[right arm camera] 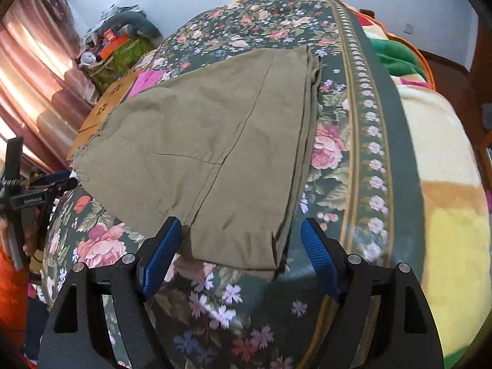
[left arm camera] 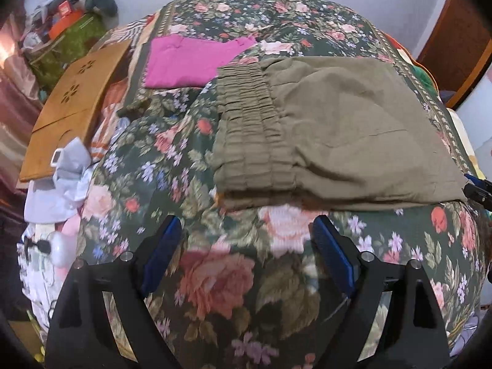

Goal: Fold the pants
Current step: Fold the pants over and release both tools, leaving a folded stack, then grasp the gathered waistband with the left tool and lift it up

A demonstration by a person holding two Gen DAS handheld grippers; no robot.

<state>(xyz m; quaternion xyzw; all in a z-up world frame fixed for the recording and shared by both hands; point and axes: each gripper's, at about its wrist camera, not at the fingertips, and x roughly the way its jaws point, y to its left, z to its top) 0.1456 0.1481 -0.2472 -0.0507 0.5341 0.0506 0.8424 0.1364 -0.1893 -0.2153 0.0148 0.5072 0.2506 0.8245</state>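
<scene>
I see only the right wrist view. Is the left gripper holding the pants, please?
Observer: No. The left gripper is open, with nothing between its fingers. The folded pants lie just beyond it.
Operator: Which part of the pants is near it?
Observer: The gathered elastic waistband, layers stacked.
Operator: The pink thing behind, what is it?
Observer: A pink cloth, folded into a flat rectangle on the bedspread.
</scene>
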